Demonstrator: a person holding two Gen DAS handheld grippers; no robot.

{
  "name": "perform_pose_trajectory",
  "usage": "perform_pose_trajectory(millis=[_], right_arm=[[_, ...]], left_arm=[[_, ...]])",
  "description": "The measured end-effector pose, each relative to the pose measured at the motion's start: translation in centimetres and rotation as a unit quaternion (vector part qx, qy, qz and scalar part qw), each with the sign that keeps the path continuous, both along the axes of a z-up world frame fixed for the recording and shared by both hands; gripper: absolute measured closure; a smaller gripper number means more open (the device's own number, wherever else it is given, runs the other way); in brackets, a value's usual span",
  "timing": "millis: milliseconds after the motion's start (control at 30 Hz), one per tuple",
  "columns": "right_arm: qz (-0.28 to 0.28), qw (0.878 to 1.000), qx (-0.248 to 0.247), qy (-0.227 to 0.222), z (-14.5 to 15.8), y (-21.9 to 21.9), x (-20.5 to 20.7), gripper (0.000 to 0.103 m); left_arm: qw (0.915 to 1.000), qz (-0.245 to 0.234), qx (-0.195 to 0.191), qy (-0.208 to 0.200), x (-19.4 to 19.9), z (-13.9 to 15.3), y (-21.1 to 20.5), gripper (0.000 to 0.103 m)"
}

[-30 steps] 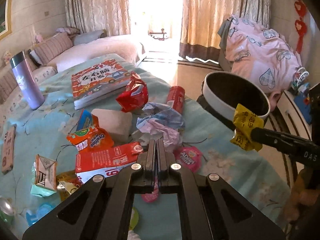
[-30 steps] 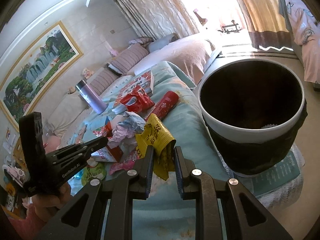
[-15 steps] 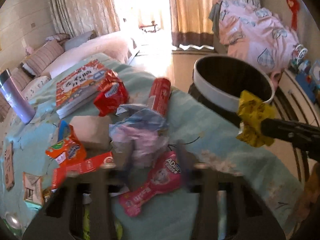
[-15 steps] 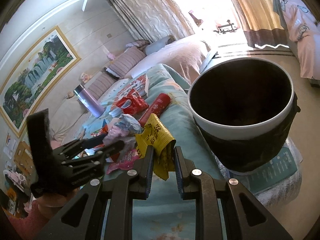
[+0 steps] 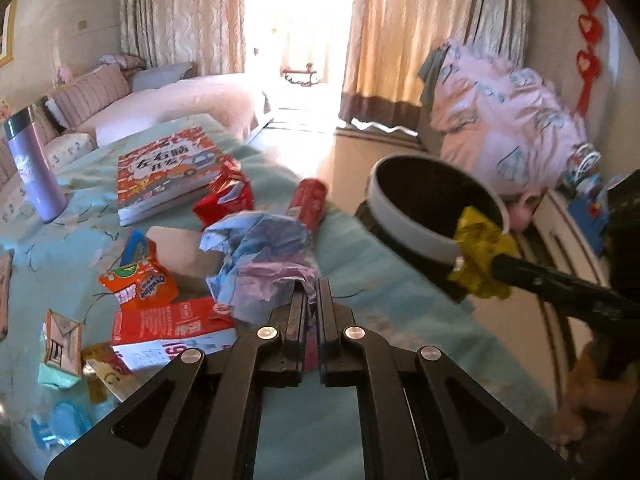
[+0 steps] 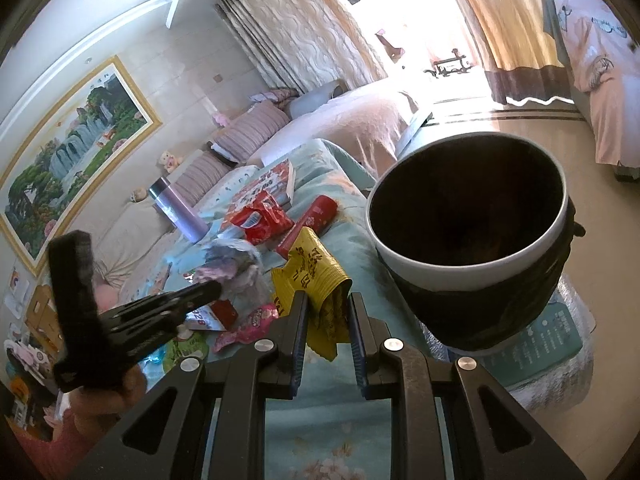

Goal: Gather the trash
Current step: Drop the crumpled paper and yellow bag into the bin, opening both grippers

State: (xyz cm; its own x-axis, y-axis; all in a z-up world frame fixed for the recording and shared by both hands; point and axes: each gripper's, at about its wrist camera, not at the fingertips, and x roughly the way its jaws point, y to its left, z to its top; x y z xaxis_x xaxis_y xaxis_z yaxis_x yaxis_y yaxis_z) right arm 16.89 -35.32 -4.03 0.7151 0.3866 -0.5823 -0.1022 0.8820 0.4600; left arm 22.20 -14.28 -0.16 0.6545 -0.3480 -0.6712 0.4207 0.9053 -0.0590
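Left wrist view: left gripper (image 5: 311, 294), jaws apart half a second ago, now pinches the crumpled pale blue-and-lilac paper wad (image 5: 262, 258) on the table; right gripper (image 6: 327, 312) has carried its crinkled yellow wrapper (image 6: 314, 276) closer to the white-rimmed black bin (image 6: 472, 276), release likely next.

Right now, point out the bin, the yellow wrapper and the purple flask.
bin (image 6: 420, 270), right wrist view, white rim
yellow wrapper (image 6: 310, 270), right wrist view, printed face
purple flask (image 5: 34, 176), left wrist view, body
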Motion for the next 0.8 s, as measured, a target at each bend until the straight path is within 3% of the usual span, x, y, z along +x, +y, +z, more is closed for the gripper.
perform_pose_trajectory(millis=[300, 800], right_arm=[[-0.016, 1.000, -0.013, -0.011, 1.0, -1.7, 0.0, 0.083], [-0.066, 0.997, -0.050, -0.011, 2.1, -6.8, 2.0, 0.083]], left_arm=[[0.9977, -0.049, -0.047, 0.007, -0.8, 1.6, -3.3, 0.100], [0.9929, -0.104, -0.057, 0.009, 1.3, 2.3, -10.6, 0.100]])
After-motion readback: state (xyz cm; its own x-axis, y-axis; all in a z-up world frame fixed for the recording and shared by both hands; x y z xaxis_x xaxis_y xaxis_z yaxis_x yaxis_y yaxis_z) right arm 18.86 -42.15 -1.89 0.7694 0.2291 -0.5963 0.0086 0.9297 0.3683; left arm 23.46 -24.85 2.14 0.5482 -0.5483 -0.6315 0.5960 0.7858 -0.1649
